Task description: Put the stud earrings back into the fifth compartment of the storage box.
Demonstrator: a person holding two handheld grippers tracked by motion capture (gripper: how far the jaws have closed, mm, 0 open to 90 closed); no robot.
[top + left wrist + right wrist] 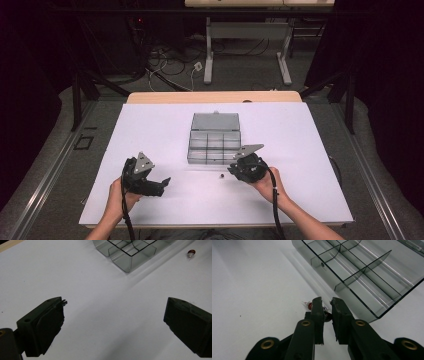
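Right gripper low over white table, jaws nearly together, clenched on small dark-red bulb-like part with thin wire leads. Second red part lies on table at gripper's 10 o'clock, just beside left jaw. Clear divided organizer box at 1 o'clock, lid open, near jaws.

Left gripper released, jaws wide apart over bare table, nothing between. Box corner at its 12 o'clock, red part at 2 o'clock.

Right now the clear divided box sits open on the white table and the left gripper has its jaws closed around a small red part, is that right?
Not quite: the right gripper is closed on a small red part, per the right gripper view. The left gripper is open and empty. The box is open on the table.
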